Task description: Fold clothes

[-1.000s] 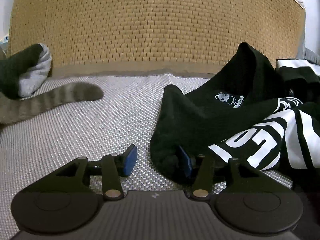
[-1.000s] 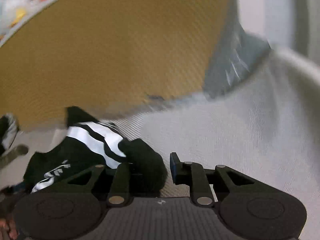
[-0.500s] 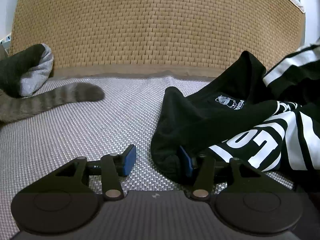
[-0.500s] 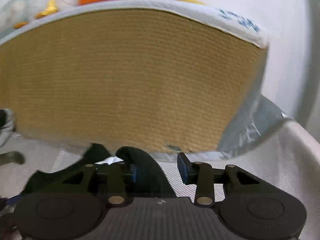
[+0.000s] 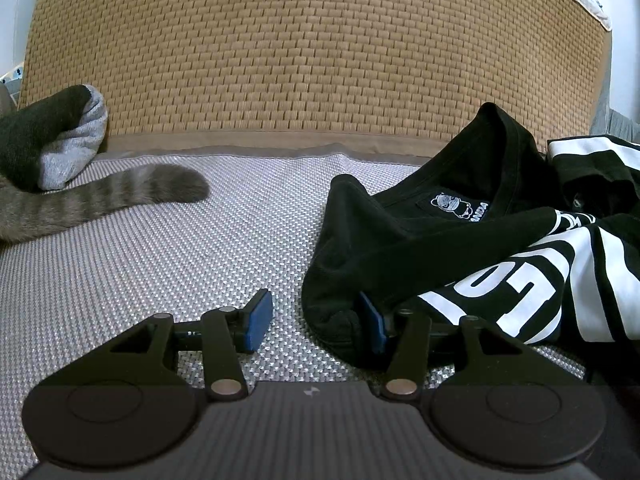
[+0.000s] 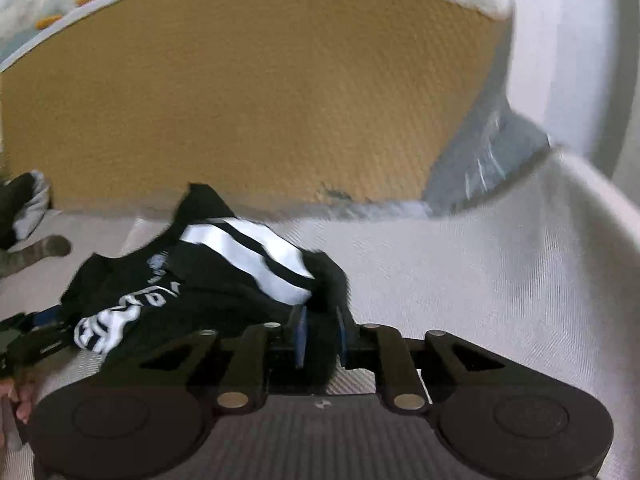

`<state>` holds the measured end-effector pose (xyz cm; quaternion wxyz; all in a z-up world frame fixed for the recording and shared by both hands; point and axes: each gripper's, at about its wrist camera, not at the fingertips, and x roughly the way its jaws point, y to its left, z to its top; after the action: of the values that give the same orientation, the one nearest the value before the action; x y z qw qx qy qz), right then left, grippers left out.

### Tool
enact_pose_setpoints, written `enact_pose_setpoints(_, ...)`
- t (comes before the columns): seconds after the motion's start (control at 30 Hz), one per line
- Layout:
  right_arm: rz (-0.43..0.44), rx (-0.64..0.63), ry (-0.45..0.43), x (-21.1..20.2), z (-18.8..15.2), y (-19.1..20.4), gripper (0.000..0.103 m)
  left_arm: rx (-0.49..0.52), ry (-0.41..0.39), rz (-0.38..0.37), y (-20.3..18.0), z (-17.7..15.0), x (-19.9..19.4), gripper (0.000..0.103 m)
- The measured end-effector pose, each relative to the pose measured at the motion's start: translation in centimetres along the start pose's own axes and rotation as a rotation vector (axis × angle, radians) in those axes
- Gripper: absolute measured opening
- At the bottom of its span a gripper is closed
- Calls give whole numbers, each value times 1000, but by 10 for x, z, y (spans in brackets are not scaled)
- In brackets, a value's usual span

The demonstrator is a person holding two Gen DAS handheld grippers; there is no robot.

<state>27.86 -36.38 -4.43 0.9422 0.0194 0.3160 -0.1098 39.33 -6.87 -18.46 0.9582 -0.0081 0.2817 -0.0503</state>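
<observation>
A black shirt with white stripes and white lettering (image 5: 472,240) lies crumpled on the grey woven mat (image 5: 160,264). My left gripper (image 5: 316,320) is open and low on the mat; a black fold of the shirt lies against its right pad (image 5: 370,322), the left pad (image 5: 258,318) is bare. In the right wrist view the same shirt (image 6: 200,280) lies to the left, and my right gripper (image 6: 320,332) is shut on a black edge of it next to the white stripes.
A woven straw headboard panel (image 5: 312,52) stands behind the mat. A cat's striped grey tail (image 5: 120,196) lies on the mat at the left, beside a dark and grey garment (image 5: 48,140). Pale sheet (image 6: 500,280) spreads to the right.
My right gripper has closed on the shirt's black edge and come back down after a brief lift. The striped part dropped back on the right. My left gripper has stayed put, open.
</observation>
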Motion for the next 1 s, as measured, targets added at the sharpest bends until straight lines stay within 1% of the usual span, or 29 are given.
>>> enact_pose_setpoints(0.03,10,-12,-8,-1,2,5,28,0,0,0,0,0,0,53)
enact_pose_setpoints(0.1,37,-16,-8,-3,2,15,28,-1,0,-1,0,0,-1,53)
enact_pose_setpoints(0.2,117,1,3,-8,-6,34,29,-2,-1,-1,0,0,-1,53)
enact_pose_setpoints(0.23,132,-4,2,-10,-9,41,31,-2,-2,-1,1,0,-2,53)
enact_pose_setpoints(0.33,149,-27,-7,-17,-20,62,32,-6,-3,-3,2,1,-2,53)
enact_pose_setpoints(0.37,151,-40,-13,-19,-23,71,37,-7,-4,-4,2,1,-2,53)
enact_pose_setpoints(0.43,106,-81,-31,-25,-30,90,47,-7,-6,-4,2,1,-2,53)
enact_pose_setpoints(0.5,57,-105,-55,-31,-38,106,47,-9,-6,-5,2,1,-2,53)
enact_pose_setpoints(0.53,52,-100,-61,-34,-43,111,47,-10,-6,-6,2,1,-2,53)
enact_pose_setpoints(0.67,37,-43,-46,-42,-59,129,47,-11,-6,-6,1,1,-1,53)
enact_pose_setpoints(0.83,-57,-47,-42,-48,-81,156,47,-14,-6,-9,2,0,-1,53)
enact_pose_setpoints(0.9,-76,-53,-29,-51,-87,168,47,-16,-5,-10,2,0,-2,53)
enact_pose_setpoints(1.0,-114,-101,-36,-52,-94,186,50,-17,-6,-11,3,1,-1,53)
